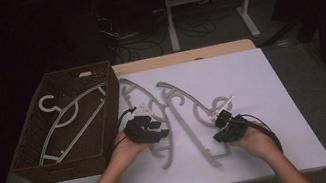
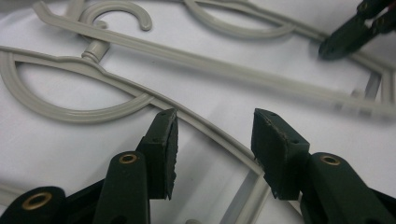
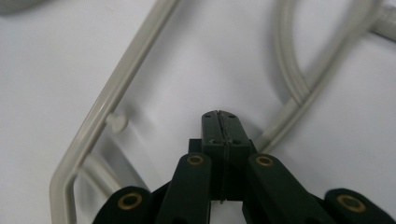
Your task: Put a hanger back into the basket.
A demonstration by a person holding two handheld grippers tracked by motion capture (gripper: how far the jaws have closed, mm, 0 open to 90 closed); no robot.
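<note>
Two grey plastic hangers lie side by side on the white tabletop: the left hanger and the right hanger. My left gripper is open low over the left hanger; in the left gripper view its jaws straddle that hanger's curved arm without closing on it. My right gripper rests at the right hanger's lower end. In its own view the right gripper is shut with nothing seen between the jaws, inside the hanger's frame.
A brown wicker basket stands at the table's left edge with a third grey hanger inside. In the left gripper view the right gripper appears at top right. Desk legs and cables lie on the dark floor beyond.
</note>
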